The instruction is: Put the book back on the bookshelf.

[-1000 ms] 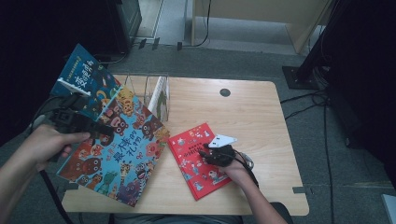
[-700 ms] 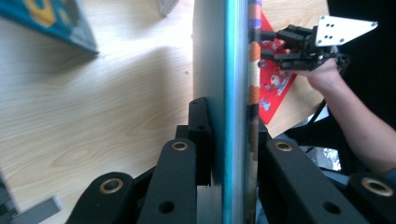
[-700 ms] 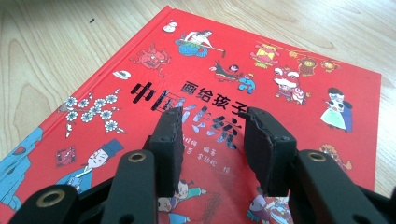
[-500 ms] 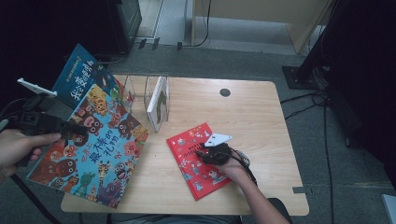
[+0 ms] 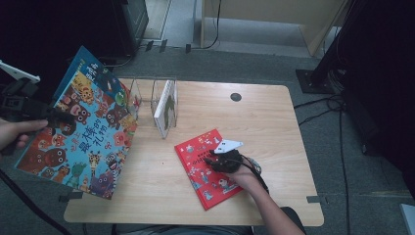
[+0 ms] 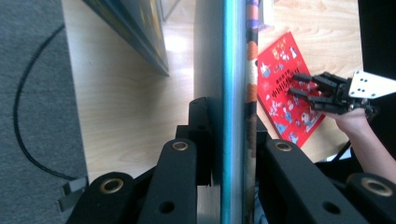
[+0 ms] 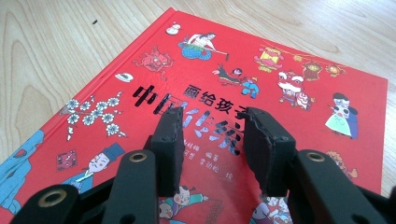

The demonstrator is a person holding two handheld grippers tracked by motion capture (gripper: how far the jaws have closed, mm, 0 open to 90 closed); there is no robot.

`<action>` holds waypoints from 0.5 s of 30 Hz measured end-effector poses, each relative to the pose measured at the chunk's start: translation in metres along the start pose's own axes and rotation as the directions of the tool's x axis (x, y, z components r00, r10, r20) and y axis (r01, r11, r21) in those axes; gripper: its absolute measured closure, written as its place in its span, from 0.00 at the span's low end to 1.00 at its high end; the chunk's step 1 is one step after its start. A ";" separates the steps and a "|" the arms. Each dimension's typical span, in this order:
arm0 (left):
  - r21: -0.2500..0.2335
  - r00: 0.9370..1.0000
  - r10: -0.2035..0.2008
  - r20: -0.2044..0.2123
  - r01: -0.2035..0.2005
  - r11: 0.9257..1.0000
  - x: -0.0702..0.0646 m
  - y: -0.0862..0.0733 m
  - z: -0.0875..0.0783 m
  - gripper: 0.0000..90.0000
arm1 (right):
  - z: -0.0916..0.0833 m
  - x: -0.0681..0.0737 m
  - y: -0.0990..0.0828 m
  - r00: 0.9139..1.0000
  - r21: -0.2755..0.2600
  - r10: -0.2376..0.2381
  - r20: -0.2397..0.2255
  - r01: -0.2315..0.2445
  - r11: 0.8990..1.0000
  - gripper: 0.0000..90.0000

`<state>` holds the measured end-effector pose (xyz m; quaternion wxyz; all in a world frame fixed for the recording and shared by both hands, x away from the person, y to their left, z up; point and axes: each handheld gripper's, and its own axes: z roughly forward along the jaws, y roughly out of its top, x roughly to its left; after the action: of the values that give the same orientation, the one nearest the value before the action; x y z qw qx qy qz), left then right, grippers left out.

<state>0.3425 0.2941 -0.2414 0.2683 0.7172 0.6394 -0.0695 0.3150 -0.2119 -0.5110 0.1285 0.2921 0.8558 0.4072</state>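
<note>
two books, two grippers at a wooden table

the left gripper (image 6: 224, 154) is clenched on the edge of a large animal picture book (image 5: 80, 132), holding it tilted in the air over the table's (image 5: 274, 112) left edge. a second, blue book (image 5: 95, 73) shows just behind it. a clear book stand (image 5: 154, 100) with a thin white book (image 5: 165, 108) upright in it stands near the table's back left. the right gripper (image 7: 212, 135) rests on a red picture book (image 7: 280, 93) lying flat near the front middle, its jaws parted with nothing between them.
</note>
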 end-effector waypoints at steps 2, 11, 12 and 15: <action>-0.004 1.000 -0.014 -0.004 0.014 1.000 0.003 0.004 -0.005 0.90 | 0.000 0.000 0.000 1.000 0.000 0.000 -0.001 0.000 1.000 0.64; -0.045 0.996 -0.050 -0.068 0.047 0.998 0.007 0.027 -0.020 0.90 | 0.000 0.000 0.000 1.000 -0.001 0.002 -0.002 -0.002 1.000 0.64; -0.048 0.996 -0.055 -0.072 0.051 0.998 0.007 0.030 -0.019 0.90 | 0.000 0.000 0.000 1.000 -0.001 0.004 -0.002 -0.004 1.000 0.64; -0.054 0.995 -0.064 -0.072 0.060 0.997 0.009 0.038 -0.017 0.90 | 0.000 0.000 0.000 1.000 0.000 0.007 -0.002 -0.007 1.000 0.64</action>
<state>0.3762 0.3087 -0.2200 0.2605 0.6921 0.6723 -0.0347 0.3151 -0.2120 -0.5111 0.1261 0.2945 0.8550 0.4078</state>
